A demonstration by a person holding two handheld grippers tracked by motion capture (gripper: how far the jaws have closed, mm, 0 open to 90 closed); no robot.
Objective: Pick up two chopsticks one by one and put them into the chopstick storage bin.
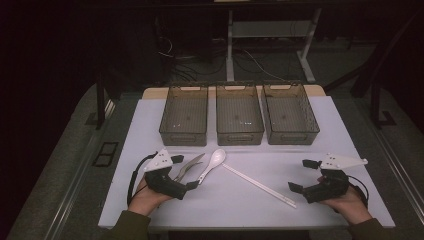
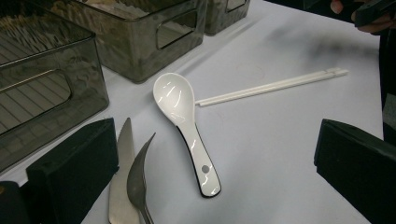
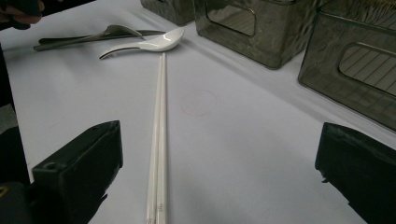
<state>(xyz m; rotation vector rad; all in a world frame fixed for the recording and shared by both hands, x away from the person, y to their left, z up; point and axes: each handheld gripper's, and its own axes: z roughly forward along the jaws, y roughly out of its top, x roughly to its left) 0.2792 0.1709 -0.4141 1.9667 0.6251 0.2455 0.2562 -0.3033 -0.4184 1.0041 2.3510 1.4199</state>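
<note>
The left gripper (image 1: pixel 184 172) rests on the white table (image 1: pixel 235 200) with its black jaws spread wide and nothing between them; in the left gripper view the jaws frame the near ends of the cutlery. Just by its left jaw lie a grey metal knife (image 2: pixel 119 186) and a grey metal fork or spoon (image 2: pixel 137 179), overlapping, their lower ends cut off at the picture's edge, so the second piece's kind is hard to make out. Beside them lies the glossy white ceramic soup spoon (image 1: pixel 212 164), bowl up, its long axis running from the handle near the left gripper up towards the bins. The pair of long white chopsticks (image 1: pixel 259 185) lies side by side, slanting from the spoon's bowl down towards the right gripper (image 1: pixel 303 176), whose jaws also stand wide and empty; in the right gripper view the chopsticks (image 3: pixel 158 154) run straight away between the jaws, near ends cut off. Three dark translucent plastic bins (image 1: pixel 239 115) stand in a row along the far edge.
</note>
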